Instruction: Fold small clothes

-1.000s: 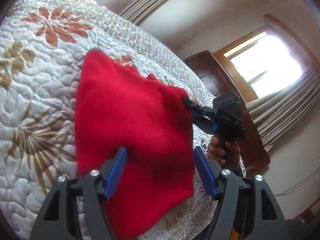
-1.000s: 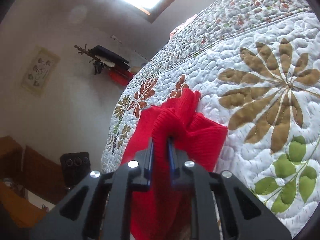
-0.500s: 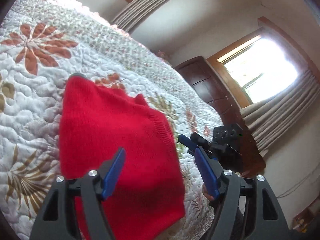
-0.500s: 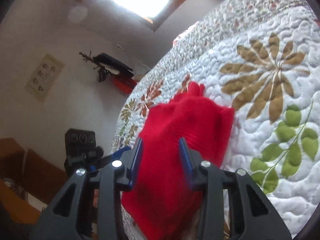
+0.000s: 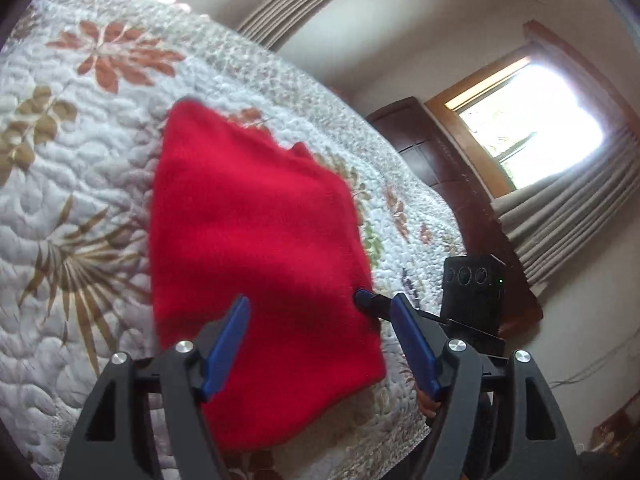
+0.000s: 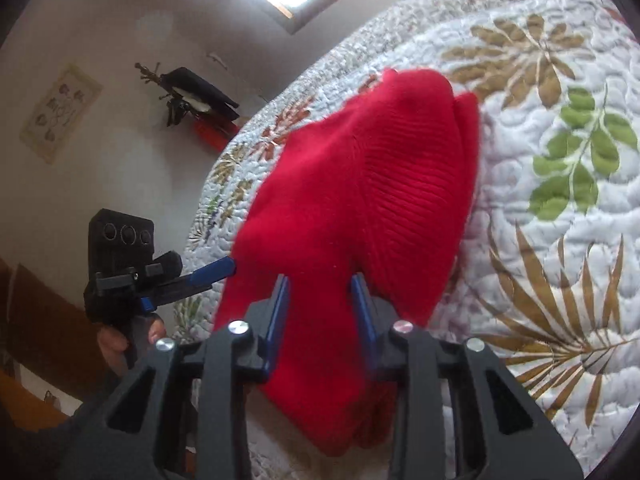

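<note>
the work surface is a white quilted bedspread point(image 5: 80, 208) printed with brown, rust and green leaves, in a room with pale walls. the red knit garment point(image 5: 256, 248) lies on the bedspread near its front edge, folded into a thick layered shape with a rounded fold at the far end.

nearest in the left wrist view, the left gripper point(image 5: 320, 336) has its jaws spread wide. the blue fingers point(image 5: 226, 344) stand over the near part of the garment with nothing clamped between them; contact with the cloth cannot be confirmed. just past them, the tip of the right gripper sits at the garment's right edge.

nearest in the right wrist view, the right gripper point(image 6: 322, 308) has its jaws moderately apart, with the near end of the garment lying in the gap. the fingers do not pinch the cloth. to the left, a hand point(image 6: 120, 340) holds the left gripper, whose fingertip reaches the garment's left edge.

farther back: grey curtains point(image 5: 580, 216) and a bright wood-framed window point(image 5: 528, 128), a dark wooden door point(image 5: 432, 148), and a framed picture point(image 6: 60, 112) on the wall.
</note>
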`<state>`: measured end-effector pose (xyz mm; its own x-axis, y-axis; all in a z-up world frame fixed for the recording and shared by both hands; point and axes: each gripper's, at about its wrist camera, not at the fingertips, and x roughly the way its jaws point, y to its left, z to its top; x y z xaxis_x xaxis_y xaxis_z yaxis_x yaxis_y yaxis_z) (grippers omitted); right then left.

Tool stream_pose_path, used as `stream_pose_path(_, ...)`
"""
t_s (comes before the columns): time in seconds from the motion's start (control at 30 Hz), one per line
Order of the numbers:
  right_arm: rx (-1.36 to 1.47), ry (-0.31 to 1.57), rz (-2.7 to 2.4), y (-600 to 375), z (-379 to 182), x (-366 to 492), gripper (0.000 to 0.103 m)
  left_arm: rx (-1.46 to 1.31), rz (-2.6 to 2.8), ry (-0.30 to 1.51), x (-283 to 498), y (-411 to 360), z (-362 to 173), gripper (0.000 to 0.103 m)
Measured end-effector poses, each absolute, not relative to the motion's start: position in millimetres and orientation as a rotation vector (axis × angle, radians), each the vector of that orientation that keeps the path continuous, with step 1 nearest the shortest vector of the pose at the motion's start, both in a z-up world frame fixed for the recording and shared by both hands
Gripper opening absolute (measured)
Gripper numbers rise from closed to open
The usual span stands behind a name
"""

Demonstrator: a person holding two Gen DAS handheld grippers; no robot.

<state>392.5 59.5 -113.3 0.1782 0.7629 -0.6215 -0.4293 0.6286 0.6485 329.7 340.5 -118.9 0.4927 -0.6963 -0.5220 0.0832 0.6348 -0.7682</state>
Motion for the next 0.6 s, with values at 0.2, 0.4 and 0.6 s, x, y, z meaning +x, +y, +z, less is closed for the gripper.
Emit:
stream_pose_path(0.2, 0.363, 1.035, 0.870, 44.6, -86.9, 353.6, 0.036, -0.792, -0.568, 0.869, 290.4, 344.8, -110.0, 0.073)
stream_pose_path(0.4, 0.251, 1.113, 0.804, 62.8, -123.2, 325.0, 0.032, -0.754, -0.499, 0.937, 262.3, 337.7, -144.4, 0.079)
stream_pose_path(0.6, 0.090, 1.003, 0.624, 63.0, -71.8, 275.9, 0.079, -0.559, -0.251, 0.884, 209.5, 333.9, -83.4, 0.097)
